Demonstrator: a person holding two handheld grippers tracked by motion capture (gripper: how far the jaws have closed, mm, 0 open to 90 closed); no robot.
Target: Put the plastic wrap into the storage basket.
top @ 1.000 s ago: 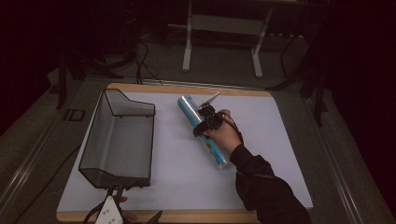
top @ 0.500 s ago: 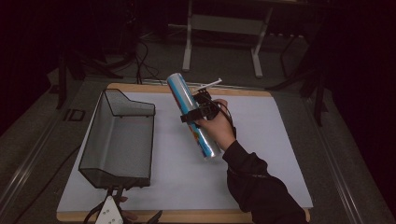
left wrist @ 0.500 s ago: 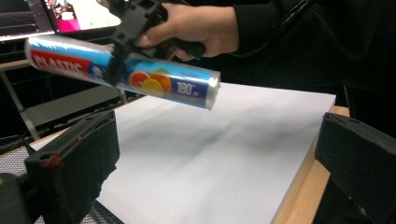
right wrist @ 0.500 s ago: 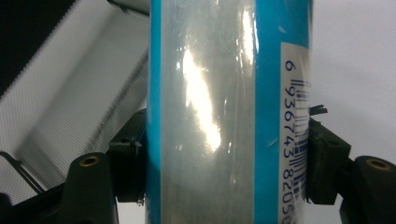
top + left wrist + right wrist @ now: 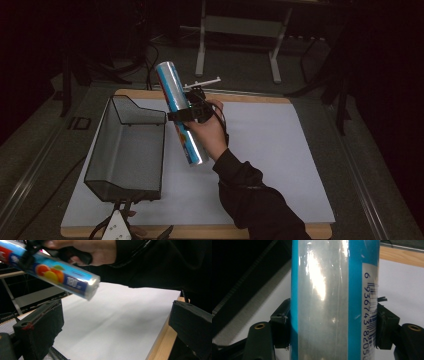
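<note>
A: What is seen from the high view?

B: The right tongs point(image 5: 186, 114) are clamped across a blue roll of film point(image 5: 181, 113), which is held tilted in the air above the white sheet point(image 5: 280, 160) on the desk point(image 5: 250, 98); its upper end is raised toward the far edge, its lower end is pointed down at the sheet. A black mesh basket point(image 5: 127, 150) is stood just beside the roll on the left; nothing is laid between the two. The left tongs point(image 5: 117, 227) are found at the near edge, just below the basket. A metal stand point(image 5: 237, 35) is placed on the floor well beyond the desk.

A: And from the left gripper view?

B: The left tongs point(image 5: 120, 327) are spread wide, with nothing held between them; bare white sheet point(image 5: 112, 322) is seen through the gap. The roll of film point(image 5: 52, 275) is carried overhead, fruit being printed on its label; the hand point(image 5: 87, 250) and dark sleeve point(image 5: 155, 262) are seen behind it. Basket mesh point(image 5: 6, 323) is glimpsed at the lower left.

A: And from the right gripper view?

B: The roll of film point(image 5: 332, 300) is gripped upright between the two pads point(image 5: 283, 322), pressed on both sides; a barcode is shown on its right flank. Much of the sheet point(image 5: 402, 285) is blocked by the roll; the wooden desk edge point(image 5: 402, 256) is seen beyond.
</note>
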